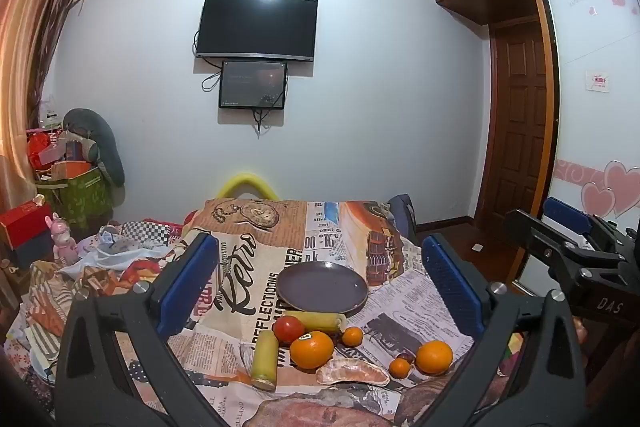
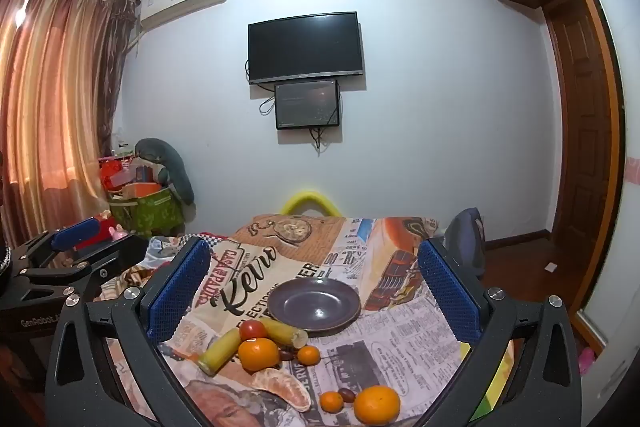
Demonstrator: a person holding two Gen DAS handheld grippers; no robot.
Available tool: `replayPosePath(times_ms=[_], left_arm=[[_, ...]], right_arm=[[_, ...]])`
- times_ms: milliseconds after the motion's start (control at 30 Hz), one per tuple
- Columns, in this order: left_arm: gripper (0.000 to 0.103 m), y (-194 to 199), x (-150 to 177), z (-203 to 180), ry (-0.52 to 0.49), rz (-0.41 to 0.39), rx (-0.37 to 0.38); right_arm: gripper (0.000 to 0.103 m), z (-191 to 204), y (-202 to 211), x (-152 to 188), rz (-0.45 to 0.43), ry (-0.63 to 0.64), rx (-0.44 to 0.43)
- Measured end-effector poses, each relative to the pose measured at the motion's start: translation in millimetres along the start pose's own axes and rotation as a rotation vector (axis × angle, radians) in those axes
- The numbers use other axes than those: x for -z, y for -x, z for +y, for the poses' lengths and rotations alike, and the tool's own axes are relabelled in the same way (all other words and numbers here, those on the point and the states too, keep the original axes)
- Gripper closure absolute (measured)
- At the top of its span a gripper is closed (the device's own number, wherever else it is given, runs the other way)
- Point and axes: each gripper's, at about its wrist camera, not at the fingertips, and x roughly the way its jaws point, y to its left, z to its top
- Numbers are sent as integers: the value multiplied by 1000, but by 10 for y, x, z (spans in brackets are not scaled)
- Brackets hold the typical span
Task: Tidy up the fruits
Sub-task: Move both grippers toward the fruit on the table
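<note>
- Left gripper point(image 1: 320, 283) and right gripper point(image 2: 314, 287): both released, spread wide, grasping nothing.
- Fruits lie loose on the cloth just before the empty plate point(image 2: 314, 303).
- Risk: a nudged orange point(image 2: 377, 404) may roll off the near edge.

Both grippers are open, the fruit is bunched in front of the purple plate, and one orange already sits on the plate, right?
Not quite: the purple plate is bare, as the right wrist view shows. Both oranges lie on the cloth before it. The rest holds.
</note>
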Motion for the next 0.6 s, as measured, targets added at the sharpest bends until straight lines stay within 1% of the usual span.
replayPosePath(times_ms=[600], left_arm=[[0,18,-6,-20,-5,-4,4]], right_arm=[[0,-2,-12,15,0,8,-2]])
